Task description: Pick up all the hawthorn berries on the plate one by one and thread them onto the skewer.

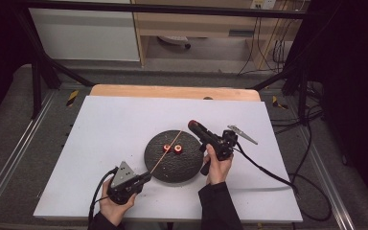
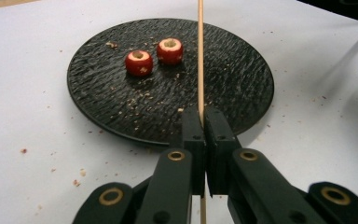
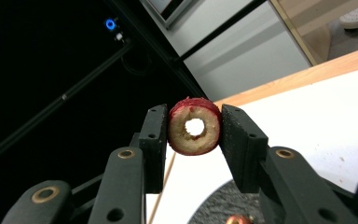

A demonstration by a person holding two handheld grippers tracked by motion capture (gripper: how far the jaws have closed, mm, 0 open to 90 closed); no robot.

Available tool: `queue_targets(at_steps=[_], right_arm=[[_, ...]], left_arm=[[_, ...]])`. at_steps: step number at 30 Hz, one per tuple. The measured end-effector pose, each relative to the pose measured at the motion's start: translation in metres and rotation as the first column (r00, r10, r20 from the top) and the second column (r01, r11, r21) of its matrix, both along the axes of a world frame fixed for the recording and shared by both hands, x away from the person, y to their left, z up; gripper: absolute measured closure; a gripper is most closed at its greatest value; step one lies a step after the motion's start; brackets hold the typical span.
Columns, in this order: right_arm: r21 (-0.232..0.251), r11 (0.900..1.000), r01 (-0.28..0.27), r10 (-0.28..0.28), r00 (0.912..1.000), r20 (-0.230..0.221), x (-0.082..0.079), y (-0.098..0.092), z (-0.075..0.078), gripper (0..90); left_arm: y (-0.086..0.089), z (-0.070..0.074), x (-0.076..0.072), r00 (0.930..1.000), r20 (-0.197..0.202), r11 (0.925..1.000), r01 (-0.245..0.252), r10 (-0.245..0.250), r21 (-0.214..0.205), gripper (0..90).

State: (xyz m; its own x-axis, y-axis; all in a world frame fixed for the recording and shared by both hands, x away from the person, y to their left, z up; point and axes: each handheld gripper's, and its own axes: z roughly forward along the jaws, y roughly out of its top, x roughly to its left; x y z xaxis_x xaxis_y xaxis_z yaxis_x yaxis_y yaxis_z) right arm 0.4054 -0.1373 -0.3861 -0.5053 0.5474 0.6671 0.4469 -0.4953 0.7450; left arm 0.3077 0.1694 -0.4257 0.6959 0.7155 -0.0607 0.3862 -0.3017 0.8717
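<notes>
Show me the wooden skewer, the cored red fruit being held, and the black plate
wooden skewer (image 2: 200,56), left gripper view, mid shaft above the plate.
held fruit ring (image 3: 195,126), right gripper view, cut face beside its hole.
black plate (image 1: 158,165), high view, bare front-left surface.

Plate (image 1: 172,158) at centre of tabletop (image 1: 115,129). On plate: two cored fruit pieces (image 1: 172,148), side by side, nr its middle. Skewer (image 1: 165,153) runs over plate, from left hand-held gripper (image 1: 146,178) at plate's near-left edge toward far side. Right hand-held gripper (image 1: 194,126), w/ fruit ring (image 3: 195,126) between jaws, just right of plate. Small saw-like tool (image 1: 242,134) further right.
</notes>
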Motion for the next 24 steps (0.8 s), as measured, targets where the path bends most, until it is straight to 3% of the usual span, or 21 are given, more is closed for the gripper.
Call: queue_targets(at_steps=[15,24], right_arm=[[0.092,0.9948,0.044,-0.047,0.9987,0.022,0.003,0.005,-0.004,63.0],[0.116,0.9923,0.041,-0.046,0.9984,0.034,0.002,0.008,-0.008,63.0]], left_arm=[[-0.012,0.002,0.000,0.9999,0.003,0.9997,0.014,-0.014,-0.022,87.6],[-0.014,0.002,0.000,0.9999,0.001,0.9994,0.013,-0.013,-0.031,87.6]])
